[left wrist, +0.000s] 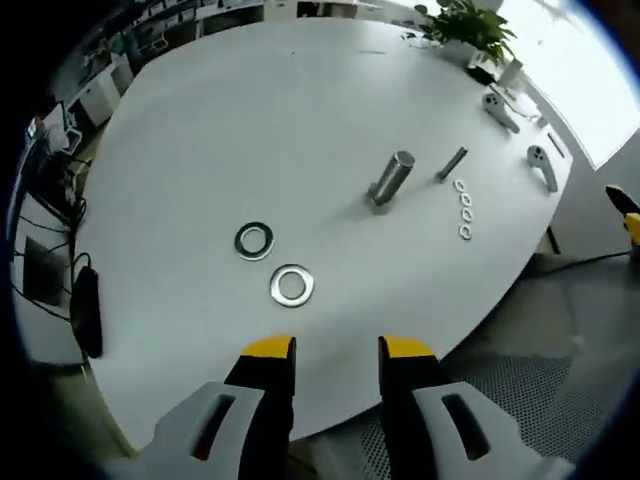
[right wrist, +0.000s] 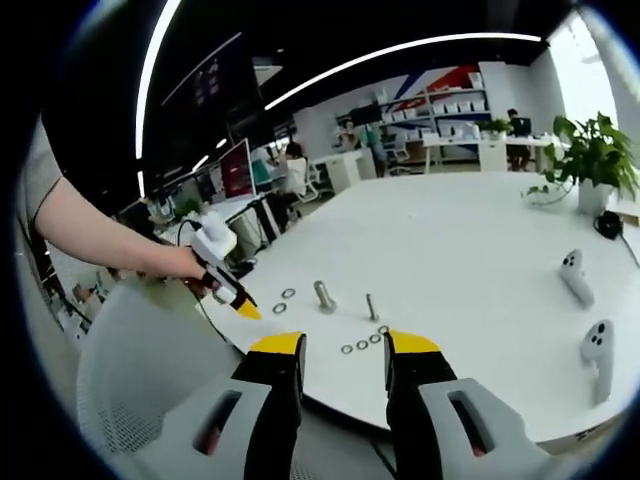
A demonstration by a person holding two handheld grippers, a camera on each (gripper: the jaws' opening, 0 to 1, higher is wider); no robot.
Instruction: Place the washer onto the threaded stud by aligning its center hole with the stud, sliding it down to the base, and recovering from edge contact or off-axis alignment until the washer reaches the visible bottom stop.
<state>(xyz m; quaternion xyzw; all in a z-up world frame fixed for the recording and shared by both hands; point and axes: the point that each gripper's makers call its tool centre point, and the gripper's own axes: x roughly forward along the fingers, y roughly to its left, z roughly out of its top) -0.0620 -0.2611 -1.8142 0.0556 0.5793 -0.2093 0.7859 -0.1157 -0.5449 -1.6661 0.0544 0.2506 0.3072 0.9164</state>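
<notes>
Two large steel washers lie flat on the white table: one (left wrist: 254, 241) to the left, another (left wrist: 291, 285) nearer my left gripper (left wrist: 336, 347), which is open above the table's near edge with nothing between its yellow-tipped jaws. Beyond them stands a thick metal stud (left wrist: 390, 178), with a thin threaded stud (left wrist: 452, 164) and a row of small washers (left wrist: 464, 208) to its right. In the right gripper view my right gripper (right wrist: 345, 346) is open and empty, off the table edge. There the left gripper (right wrist: 225, 268) is held in a hand near the large washers (right wrist: 284, 300), thick stud (right wrist: 323, 295) and thin stud (right wrist: 371, 306).
Two white controllers (left wrist: 542, 165) (left wrist: 499, 110) and a potted plant (left wrist: 468, 28) sit at the table's far side. A mesh chair back (right wrist: 150, 380) is at lower left of the right gripper view. More desks, shelves and people fill the office behind.
</notes>
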